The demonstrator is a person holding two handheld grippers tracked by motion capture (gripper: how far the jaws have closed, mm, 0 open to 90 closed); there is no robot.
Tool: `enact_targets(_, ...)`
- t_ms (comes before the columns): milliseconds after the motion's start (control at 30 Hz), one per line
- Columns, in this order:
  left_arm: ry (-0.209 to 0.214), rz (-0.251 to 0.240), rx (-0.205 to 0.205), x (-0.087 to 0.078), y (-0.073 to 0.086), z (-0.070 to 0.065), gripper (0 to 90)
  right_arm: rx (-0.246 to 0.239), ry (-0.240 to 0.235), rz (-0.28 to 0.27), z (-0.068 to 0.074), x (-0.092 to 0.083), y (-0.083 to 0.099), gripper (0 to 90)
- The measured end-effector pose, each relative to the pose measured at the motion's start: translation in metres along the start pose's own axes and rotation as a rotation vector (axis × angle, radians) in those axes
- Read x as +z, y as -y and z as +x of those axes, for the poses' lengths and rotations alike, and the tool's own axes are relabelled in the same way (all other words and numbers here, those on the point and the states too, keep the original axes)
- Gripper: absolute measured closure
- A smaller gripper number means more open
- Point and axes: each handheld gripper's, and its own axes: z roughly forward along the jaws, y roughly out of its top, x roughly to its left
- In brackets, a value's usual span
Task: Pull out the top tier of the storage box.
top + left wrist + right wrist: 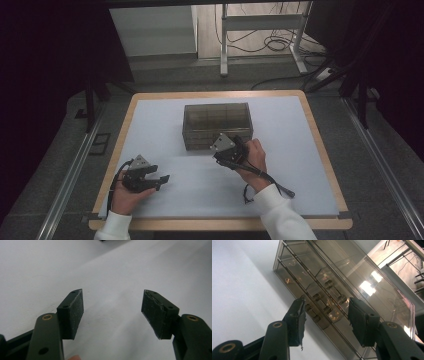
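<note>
Right gripper view looks along the right gripper [325, 322], jaws spread and empty, onto the smoky drawer box [342, 287] mid-table; its small knobs [319, 296] lie between the pads. Centre on one knob, close squarely, pull straight. Neighbouring knobs crowd it. Left gripper [112, 310] rests apart on the white mat [165, 125], jaws spread, empty.

From the high view, the right gripper [239, 148] sits in front of the drawer box [217, 120] and covers part of its front, so I can't tell if it's actually touching. In the right gripper view the box's far end runs off the edge. The little things inside the drawers [288, 280] are too small to make out.
</note>
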Motion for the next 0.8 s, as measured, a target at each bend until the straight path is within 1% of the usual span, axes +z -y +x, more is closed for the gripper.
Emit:
enact_targets(100, 0.000, 0.001, 0.001, 0.000, 0.000, 0.000, 34.2, 0.000, 0.001, 0.001, 0.001, 0.001, -0.001, 48.6)
enact_targets(333, 0.000, 0.000, 0.007, -0.001, 0.000, 0.000, 34.2, -0.026, 0.014, 0.006, 0.003, 0.003, -0.006, 50.0)
enact_targets(367, 0.000, 0.000, 0.007, -0.001, 0.000, 0.000, 34.2, -0.026, 0.014, 0.006, 0.003, 0.003, -0.006, 50.0)
enact_targets(400, 0.000, -0.001, 0.003, -0.001, 0.000, 0.000, 34.2, -0.038, 0.018, 0.008, 0.004, 0.004, -0.007, 50.3)
enact_targets(633, -0.001, -0.004, 0.003, -0.001, 0.000, 0.000, 34.2, -0.056, 0.021, 0.013, 0.008, 0.008, -0.010, 52.2)
enact_targets(800, 0.000, -0.007, 0.001, -0.001, 0.000, 0.000, 34.1, -0.078, 0.044, 0.016, 0.011, 0.013, -0.010, 53.8)
